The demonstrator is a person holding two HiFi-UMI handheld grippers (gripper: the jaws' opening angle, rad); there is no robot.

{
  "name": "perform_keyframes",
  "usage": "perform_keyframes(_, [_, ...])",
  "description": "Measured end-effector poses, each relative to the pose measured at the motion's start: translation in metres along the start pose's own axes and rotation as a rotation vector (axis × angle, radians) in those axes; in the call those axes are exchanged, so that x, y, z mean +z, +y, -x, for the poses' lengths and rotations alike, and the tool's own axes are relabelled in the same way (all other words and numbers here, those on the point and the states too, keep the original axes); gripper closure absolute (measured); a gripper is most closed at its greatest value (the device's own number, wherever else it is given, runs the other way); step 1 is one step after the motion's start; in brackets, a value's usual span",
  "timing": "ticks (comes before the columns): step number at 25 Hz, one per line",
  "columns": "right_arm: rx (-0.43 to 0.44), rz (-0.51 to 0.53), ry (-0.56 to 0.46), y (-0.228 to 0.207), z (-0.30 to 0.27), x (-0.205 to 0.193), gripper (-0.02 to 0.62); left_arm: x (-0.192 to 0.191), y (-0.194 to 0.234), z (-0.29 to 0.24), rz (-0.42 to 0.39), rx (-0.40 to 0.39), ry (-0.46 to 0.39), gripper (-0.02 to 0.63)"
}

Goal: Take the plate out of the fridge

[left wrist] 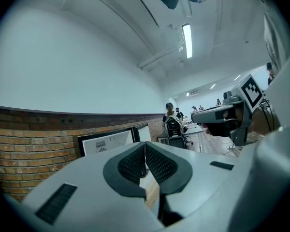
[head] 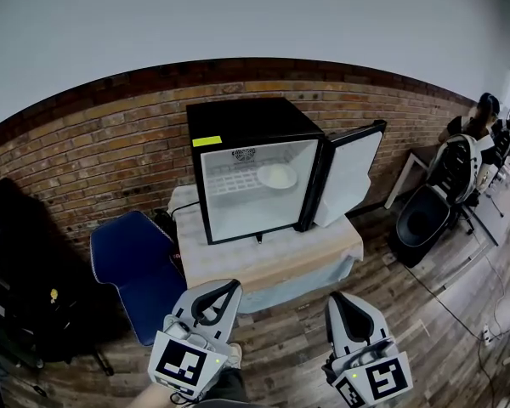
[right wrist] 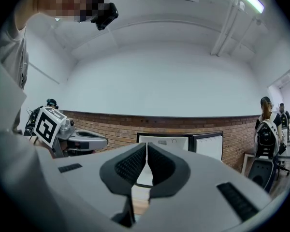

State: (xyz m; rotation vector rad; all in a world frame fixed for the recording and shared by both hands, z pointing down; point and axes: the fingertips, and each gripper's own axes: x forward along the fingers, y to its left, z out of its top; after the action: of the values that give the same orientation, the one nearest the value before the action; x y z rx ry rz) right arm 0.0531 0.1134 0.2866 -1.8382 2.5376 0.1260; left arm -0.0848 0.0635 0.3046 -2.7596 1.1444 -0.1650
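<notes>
Left hand-held gripper [head: 223, 290] and right hand-held gripper [head: 343, 301] are hovering well short of the worktop [head: 263, 262], each with jaws pressed together on nothing. The plate [head: 277, 176] is sitting on a wire shelf [head: 229, 183] inside the fridge [head: 238, 130], whose door [head: 350, 172] is standing open.

Pale grey left gripper [left wrist: 145, 146] and right gripper [right wrist: 147, 146], black ribbed fingers [left wrist: 133, 166], black-and-white marker cubes [head: 185, 365]
</notes>
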Motion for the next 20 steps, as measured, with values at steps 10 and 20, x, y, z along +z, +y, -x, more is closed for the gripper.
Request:
perform_keyframes(10, [-0.009,-0.019,0.044,-0.020,-0.083,-0.011,0.563,-0.009,0.058,-0.063,0.004,-0.040,0.013,0.588])
perform_keyframes(20, [-0.032,-0.028,0.080,-0.043,-0.171,-0.018,0.563,-0.026,0.118,-0.126,0.037,-0.086,0.053,0.588])
